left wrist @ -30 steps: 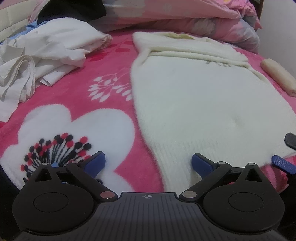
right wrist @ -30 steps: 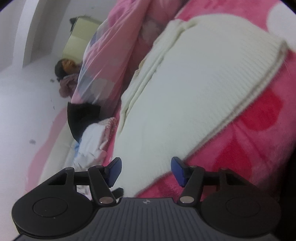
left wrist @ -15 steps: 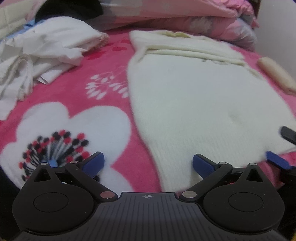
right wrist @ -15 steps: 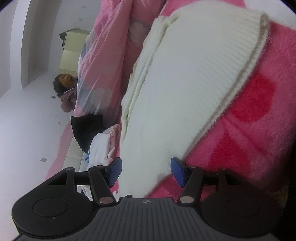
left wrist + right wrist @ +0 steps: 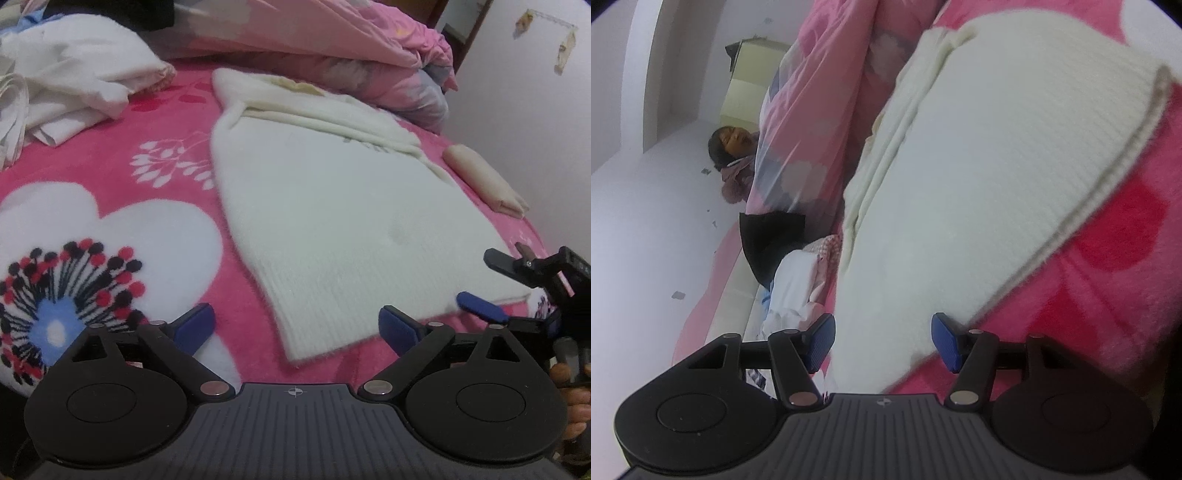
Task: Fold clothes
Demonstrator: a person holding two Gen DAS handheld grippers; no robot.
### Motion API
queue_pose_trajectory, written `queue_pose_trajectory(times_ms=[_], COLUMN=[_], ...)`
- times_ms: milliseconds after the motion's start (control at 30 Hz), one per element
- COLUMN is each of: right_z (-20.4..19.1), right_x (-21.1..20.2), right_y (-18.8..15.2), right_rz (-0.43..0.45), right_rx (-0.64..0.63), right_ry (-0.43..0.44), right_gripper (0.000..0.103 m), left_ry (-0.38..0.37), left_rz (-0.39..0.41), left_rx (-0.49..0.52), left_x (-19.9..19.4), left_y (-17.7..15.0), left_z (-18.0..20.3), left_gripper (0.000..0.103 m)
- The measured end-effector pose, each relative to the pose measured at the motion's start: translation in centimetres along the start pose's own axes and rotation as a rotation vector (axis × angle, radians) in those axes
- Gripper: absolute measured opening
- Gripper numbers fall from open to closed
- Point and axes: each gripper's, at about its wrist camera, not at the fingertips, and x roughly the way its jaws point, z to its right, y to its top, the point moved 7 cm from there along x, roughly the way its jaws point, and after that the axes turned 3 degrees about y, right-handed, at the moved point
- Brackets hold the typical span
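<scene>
You are facing a cream knit sweater (image 5: 332, 206) that is lying flat on the pink flowered blanket (image 5: 110, 206), its sleeves folded across the upper body and its ribbed hem pointing toward you. You are holding the left gripper (image 5: 295, 326) low over the blanket at the hem's near left corner, its blue fingertips (image 5: 194, 325) standing wide apart and clamping nothing; the corner of the hem is sitting between them, and whether either pad is touching the knit cannot be told. You are holding the right gripper (image 5: 884, 341) at the hem's right corner, turned on its side, its blue pads (image 5: 945, 341) also spread apart with the edge of the knit lying in the gap between them but not pinched. In the left wrist view that right gripper (image 5: 491, 284) is showing at the right border, one blue finger lying along the hem edge and one black finger hovering above the fabric. Other items on the bed: a heap of white garments (image 5: 66, 81) is sitting at the far left, well apart from the sweater; a bunched pink quilt (image 5: 332, 40) is lying along the far side just beyond the collar; a small rolled cream cloth (image 5: 484, 177) is resting near the right edge of the blanket beside the sweater's right side. A white wall (image 5: 524, 103) is rising behind that edge.
</scene>
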Motion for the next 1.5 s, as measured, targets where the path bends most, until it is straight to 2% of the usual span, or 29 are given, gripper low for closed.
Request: queue_pose_trajectory(times_ms=[67, 133, 233, 300, 433, 500, 667, 733, 800, 900, 1067, 1267, 1333, 1500], right_z=[-0.1, 0.0, 0.2, 0.3, 0.6, 0.8, 0.7, 0.6, 0.5, 0.2, 0.1, 0.4, 0.5, 1.2], right_x=[0.4, 0.6, 0.6, 0.6, 0.6, 0.6, 0.7, 0.7, 0.8, 1.0, 2.6, 5.4, 6.4, 8.3], right_y=[-0.3, -0.5, -0.5, -0.5, -0.5, -0.5, -0.7, -0.8, -1.0, -1.5, -3.3, -5.6, -6.6, -7.3], right_rz=[-0.016, -0.023, -0.012, -0.005, 0.008, 0.015, 0.009, 0.003, -0.003, -0.034, -0.115, -0.198, -0.222, -0.207], right_rx=[0.009, 0.016, 0.033, 0.044, 0.066, 0.077, 0.090, 0.094, 0.097, 0.101, 0.164, 0.302, 0.367, 0.546], right_ry=[0.005, 0.007, 0.007, 0.007, 0.007, 0.008, 0.023, 0.031, 0.039, 0.068, 0.135, 0.238, 0.282, 0.393], right_gripper=[0.060, 0.060, 0.060, 0.059, 0.053, 0.046, 0.043, 0.042, 0.043, 0.043, 0.044, 0.046, 0.050, 0.052], left_ry=[-0.004, -0.002, 0.014, 0.006, -0.006, -0.008, -0.018, -0.029, -0.043, -0.058, -0.085, -0.098, -0.108, -0.138], left_rz=[-0.003, -0.007, -0.017, -0.024, -0.030, -0.032, -0.032, -0.032, -0.031, -0.025, -0.010, 0.035, 0.054, 0.076], left_rx=[-0.002, 0.001, 0.016, 0.022, 0.013, 0.009, 0.009, 0.010, 0.009, 0.001, -0.035, -0.049, -0.058, -0.067], left_x=[-0.1, -0.1, 0.0, 0.1, 0.2, 0.2, 0.1, 0.1, 0.2, 0.1, -0.5, -1.6, -2.0, -2.5], left_y=[0.0, 0.0, 0.1, 0.3, 0.2, 0.0, -0.3, -0.3, -0.3, -0.2, 0.7, 2.0, 2.4, 2.7], left_z=[-0.2, -0.3, -0.2, -0.1, 0.0, 0.0, -0.1, 0.0, 0.0, -0.1, 0.1, 0.7, 0.8, 1.0], left_gripper=[0.082, 0.079, 0.068, 0.056, 0.052, 0.052, 0.050, 0.039, 0.022, 0.009, 0.006, 0.006, 0.006, 0.006])
